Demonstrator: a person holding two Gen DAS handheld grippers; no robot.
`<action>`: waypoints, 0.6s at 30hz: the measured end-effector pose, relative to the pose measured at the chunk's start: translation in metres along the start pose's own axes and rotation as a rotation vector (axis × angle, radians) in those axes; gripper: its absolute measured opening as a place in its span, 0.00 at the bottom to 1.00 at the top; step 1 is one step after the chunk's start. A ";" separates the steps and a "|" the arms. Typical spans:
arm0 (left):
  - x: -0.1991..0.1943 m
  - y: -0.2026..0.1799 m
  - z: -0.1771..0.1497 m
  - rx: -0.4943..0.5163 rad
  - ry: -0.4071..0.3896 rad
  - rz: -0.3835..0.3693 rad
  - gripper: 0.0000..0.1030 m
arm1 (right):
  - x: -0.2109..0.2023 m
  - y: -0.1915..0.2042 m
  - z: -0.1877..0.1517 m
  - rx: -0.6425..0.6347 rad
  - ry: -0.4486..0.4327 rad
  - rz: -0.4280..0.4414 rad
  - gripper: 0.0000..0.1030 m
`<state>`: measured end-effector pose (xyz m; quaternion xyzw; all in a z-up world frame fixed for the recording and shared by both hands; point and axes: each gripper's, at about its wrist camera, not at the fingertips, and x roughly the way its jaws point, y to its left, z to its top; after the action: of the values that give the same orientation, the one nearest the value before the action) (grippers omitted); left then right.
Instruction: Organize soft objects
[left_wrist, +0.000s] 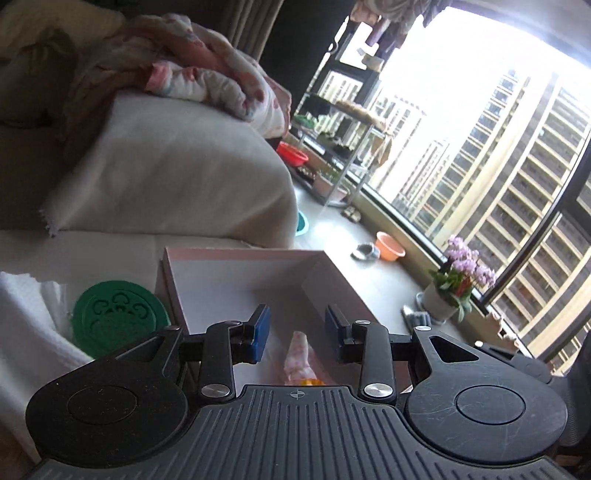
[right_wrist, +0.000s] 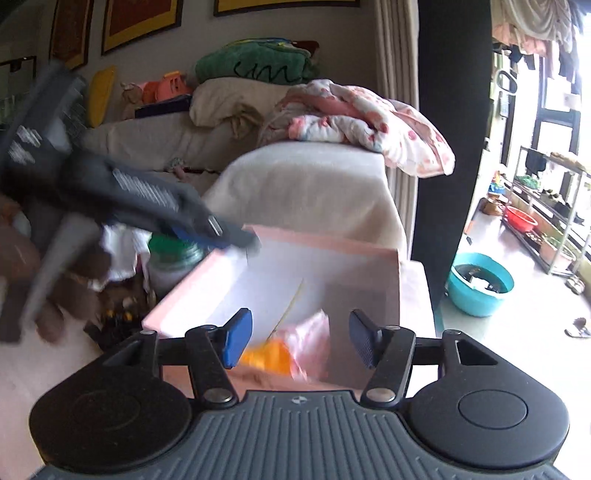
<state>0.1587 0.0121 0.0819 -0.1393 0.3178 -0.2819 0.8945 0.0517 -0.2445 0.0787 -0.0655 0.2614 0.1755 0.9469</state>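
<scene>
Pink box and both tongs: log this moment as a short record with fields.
box: pink box, open top, white inside, beside the sofa arm
contents: pink soft toy with an orange part, lying inside the box
left tongs: left tongs open, above the box, nothing between the pads
right tongs: right tongs open, the toy lies below them, not gripped
beside box: jar with green lid
on sofa arm: pink floral blanket
floor: teal basin

Both wrist cameras look forward and slightly down from close above the shared pink box (left_wrist: 236, 280).
</scene>
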 end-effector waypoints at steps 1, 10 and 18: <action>-0.013 0.000 0.003 0.014 -0.022 0.010 0.35 | -0.002 0.002 -0.004 0.002 0.000 0.000 0.57; -0.140 0.025 -0.061 0.033 -0.185 0.273 0.35 | -0.007 0.057 -0.024 -0.044 0.009 0.123 0.57; -0.170 0.067 -0.114 -0.080 -0.159 0.350 0.35 | 0.026 0.154 -0.019 -0.265 0.034 0.237 0.57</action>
<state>0.0039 0.1589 0.0497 -0.1390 0.2764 -0.0974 0.9459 0.0071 -0.0974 0.0440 -0.1617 0.2580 0.3175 0.8981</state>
